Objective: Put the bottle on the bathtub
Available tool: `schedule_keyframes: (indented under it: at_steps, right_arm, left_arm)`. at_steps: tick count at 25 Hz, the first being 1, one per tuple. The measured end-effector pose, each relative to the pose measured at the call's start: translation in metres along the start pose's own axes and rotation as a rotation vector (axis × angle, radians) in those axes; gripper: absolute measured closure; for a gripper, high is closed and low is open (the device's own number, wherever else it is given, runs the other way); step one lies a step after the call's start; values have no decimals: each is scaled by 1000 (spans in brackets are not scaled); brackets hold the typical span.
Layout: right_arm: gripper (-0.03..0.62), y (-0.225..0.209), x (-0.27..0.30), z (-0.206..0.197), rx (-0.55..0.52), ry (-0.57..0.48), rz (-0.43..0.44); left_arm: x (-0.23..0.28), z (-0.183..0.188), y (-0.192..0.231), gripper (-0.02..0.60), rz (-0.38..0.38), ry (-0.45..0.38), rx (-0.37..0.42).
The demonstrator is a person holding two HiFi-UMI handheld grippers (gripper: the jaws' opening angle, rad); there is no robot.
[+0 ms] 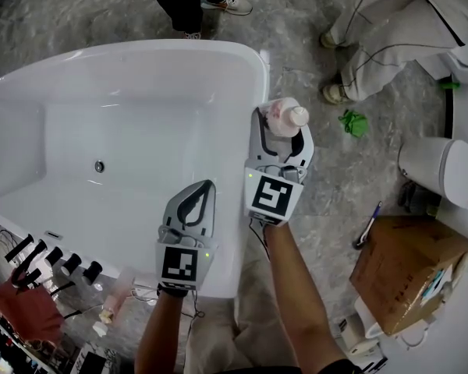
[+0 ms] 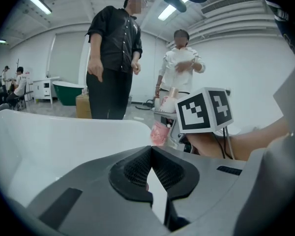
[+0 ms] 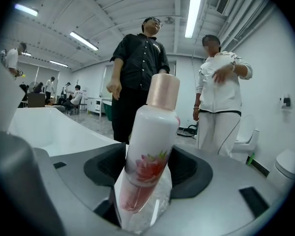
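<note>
Bottle (image 3: 150, 146), white with a pink flower, is standing tilted between the right gripper's (image 1: 283, 123) widely parted jaws beside the bathtub's (image 1: 140, 53) rim corner, its base being hidden by them, while the left gripper (image 1: 210, 184) is hovering over the bathtub, jaws pressed together on nothing.

glossy white on the bathtub (image 1: 140, 76). white on the bottle (image 3: 150, 132) too, printed with a red-pink flower and green leaves, pale pink on its cap. grey on the left hand-held gripper (image 1: 210, 184) and the right hand-held gripper (image 1: 285, 123), black on their pads (image 2: 137, 168), black-and-white squares on their marker cubes (image 1: 274, 195). grey marbling across the floor (image 1: 296, 22); bright green on a rag (image 1: 354, 121); brown on a cardboard box (image 1: 405, 267). black clothes on one bystander (image 3: 137, 68), white on another (image 3: 221, 87).
</note>
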State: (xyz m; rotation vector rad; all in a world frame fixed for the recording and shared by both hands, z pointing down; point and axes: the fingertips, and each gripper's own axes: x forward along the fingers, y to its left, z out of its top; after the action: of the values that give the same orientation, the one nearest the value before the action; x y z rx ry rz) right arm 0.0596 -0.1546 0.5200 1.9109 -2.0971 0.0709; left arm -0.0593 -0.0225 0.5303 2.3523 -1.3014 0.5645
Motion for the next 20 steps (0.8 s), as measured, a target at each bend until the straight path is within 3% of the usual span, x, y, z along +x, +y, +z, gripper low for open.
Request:
schedule_keyframes:
  at_steps: [13,20]
  right_arm:
    - [358,16,-11,0,20,27,83]
    - [353,26,-20,3,-67,-16,113]
  left_arm:
    - [-5,-1,1,563,8,1,0]
    - [-5,1,-3,563,-2,3,9]
